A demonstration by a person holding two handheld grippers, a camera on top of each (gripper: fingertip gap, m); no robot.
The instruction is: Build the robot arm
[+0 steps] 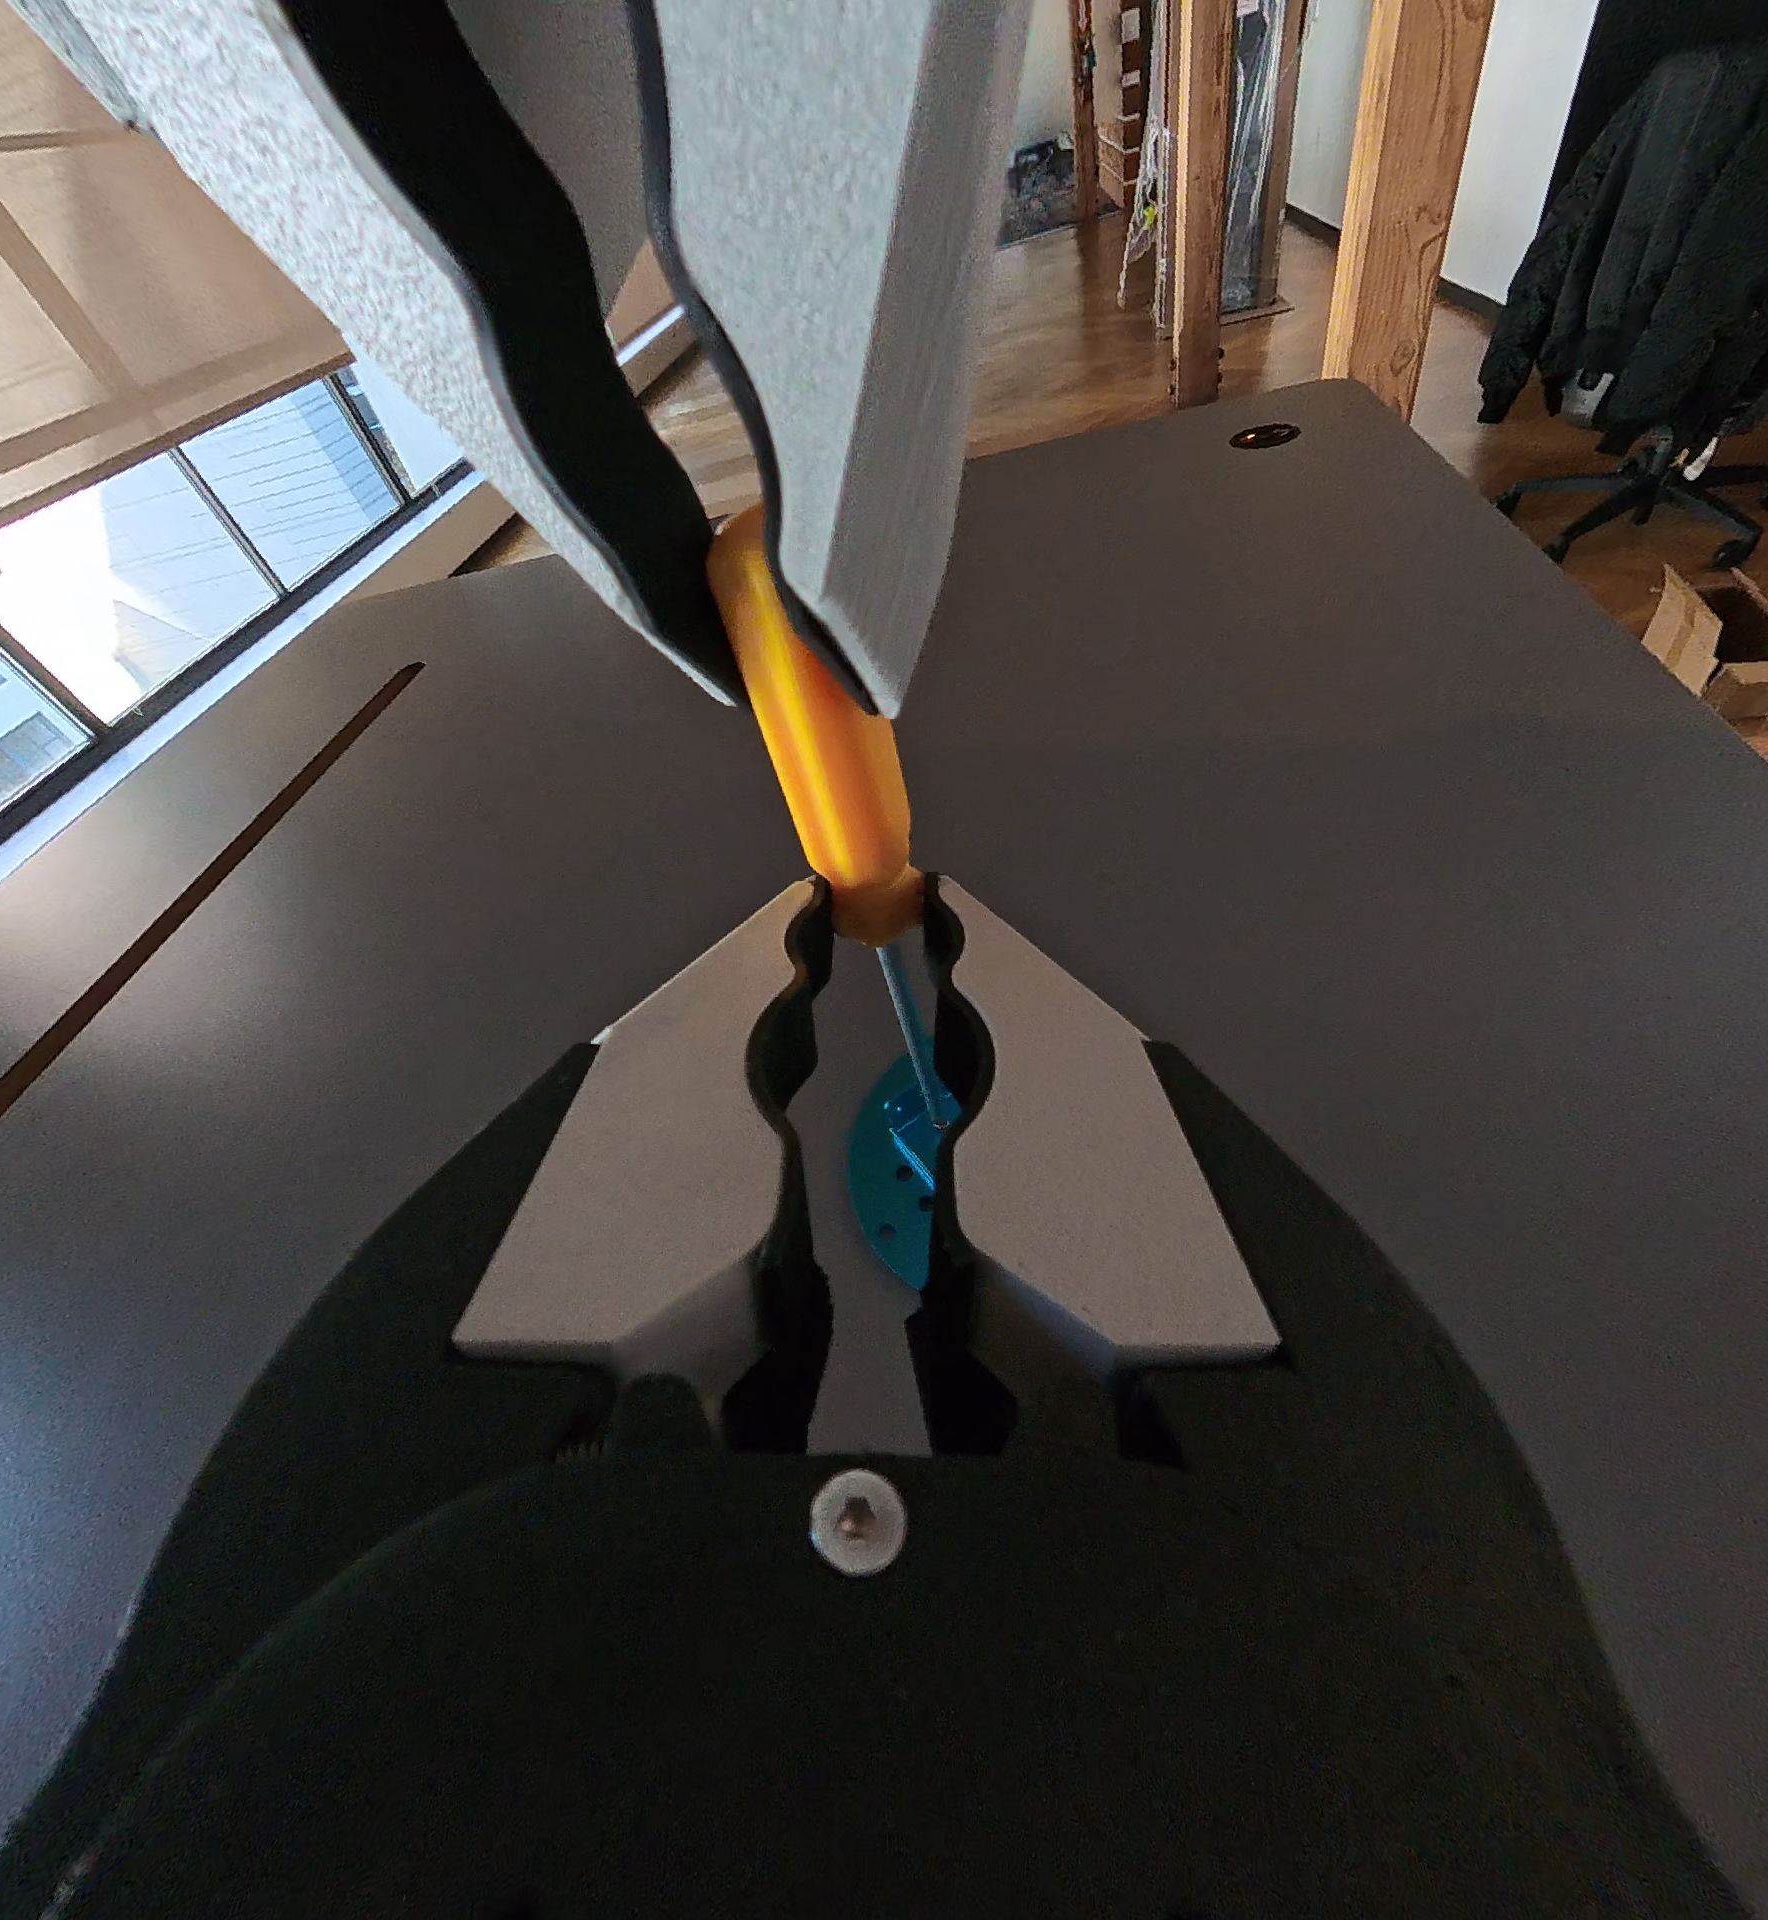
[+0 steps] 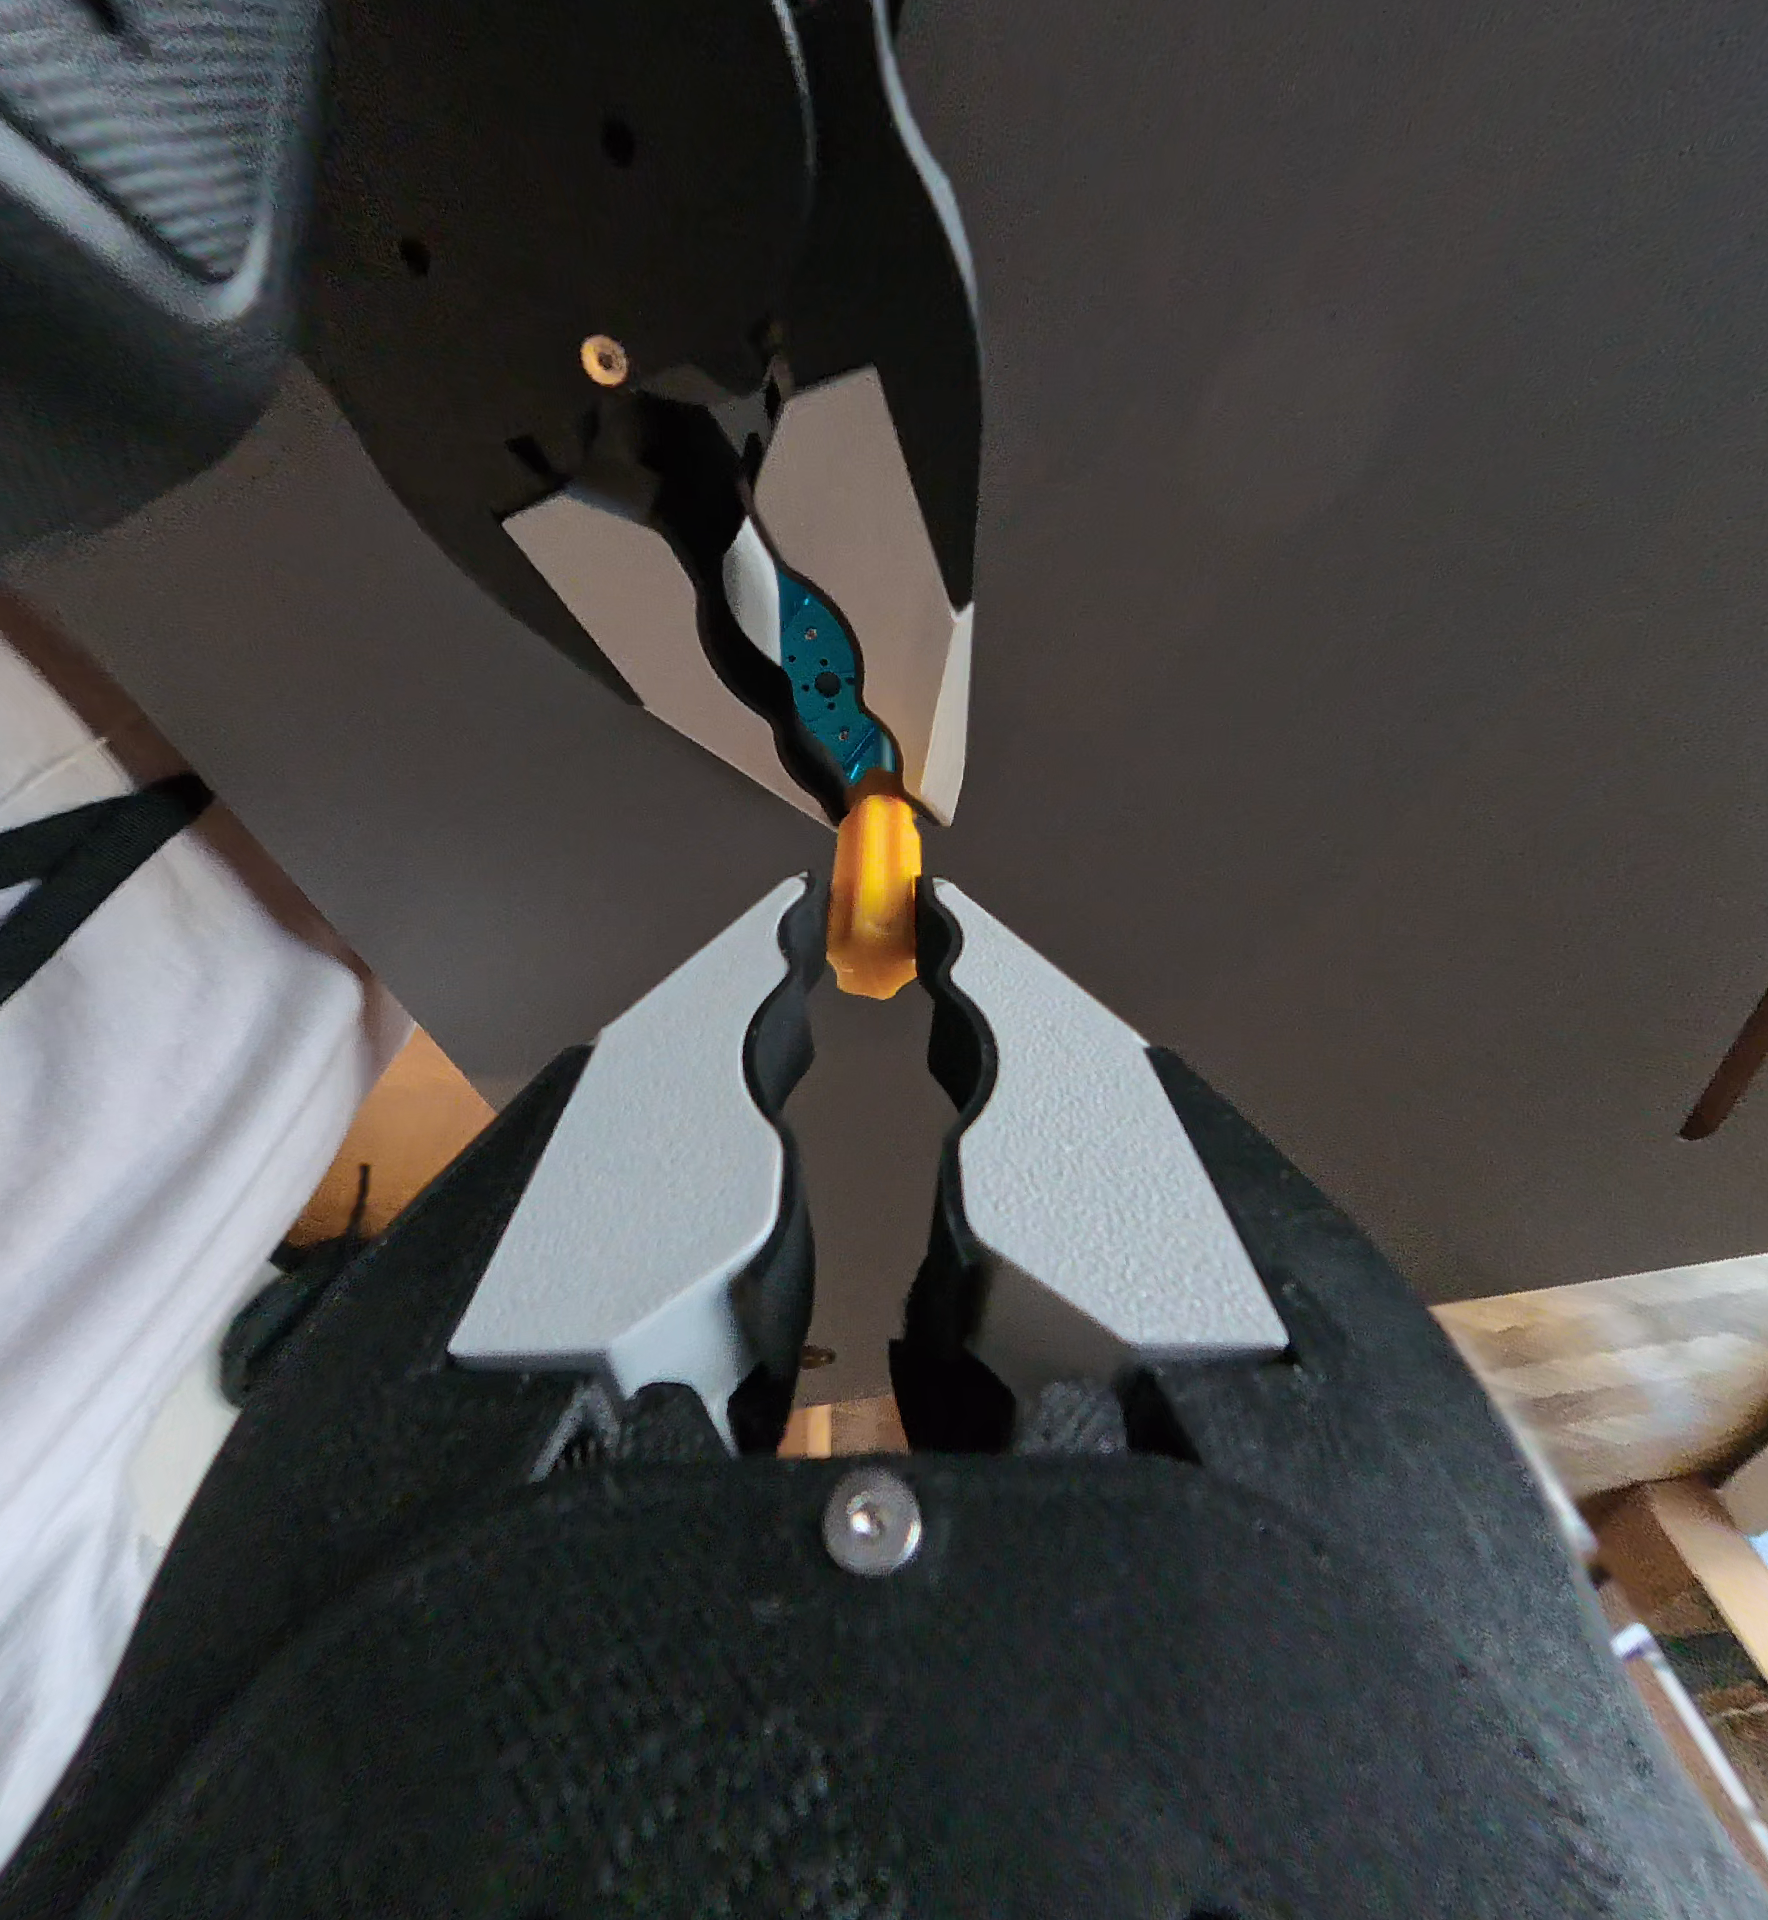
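We see the right gripper (image 2: 869,883), wavy black pads on grey fingers, clamped on a translucent orange screwdriver (image 1: 826,727) at frame centre. Its thin steel shaft meets a perforated blue metal plate (image 1: 885,1164) pinched in our left gripper (image 1: 875,899) above a matte grey table (image 1: 1379,935); lower left, a white-shirted person (image 2: 80,1143).

You see no readable text | no labels, brands, numbers or signs you can make out in either wrist view.

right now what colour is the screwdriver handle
Translucent orange-amber; the screwdriver handle shows best in the left wrist view, above the blue metal part.
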